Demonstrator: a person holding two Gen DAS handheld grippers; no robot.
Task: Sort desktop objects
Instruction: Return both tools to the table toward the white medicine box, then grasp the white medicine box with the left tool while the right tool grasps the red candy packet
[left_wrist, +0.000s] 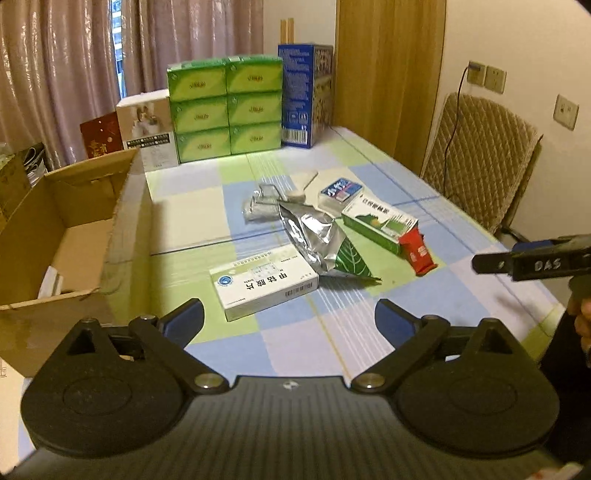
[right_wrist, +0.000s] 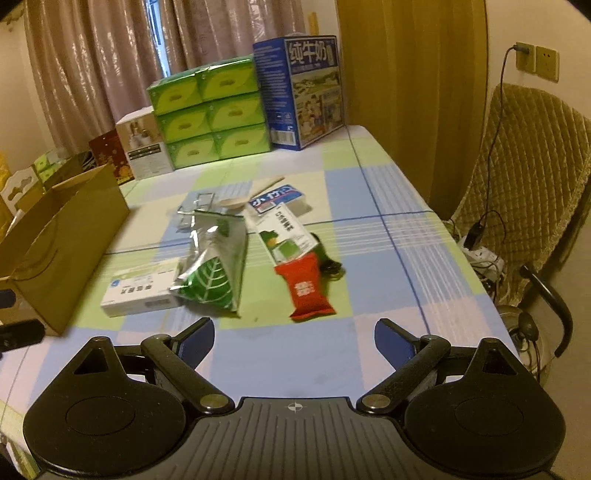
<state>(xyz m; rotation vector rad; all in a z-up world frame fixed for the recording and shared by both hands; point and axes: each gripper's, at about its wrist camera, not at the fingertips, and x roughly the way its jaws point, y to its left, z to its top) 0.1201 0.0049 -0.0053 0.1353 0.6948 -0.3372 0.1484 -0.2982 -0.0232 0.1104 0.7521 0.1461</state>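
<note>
Hovering left tongs and right tongs, angled down, seemingly empty, spread wide.

Dim warm indoor light, yellowish cast in both views. Daylight leaks through a gap in the curtains, slightly blown out. Glare on the silver foil bag and a sheen on the checked tablecloth. Soft shadows, weak contrast. Strong fisheye bending at the edges, black vignette in the corners. Cardboard box smeared by motion blur in both views; the far boxes read soft and noisy.
</note>
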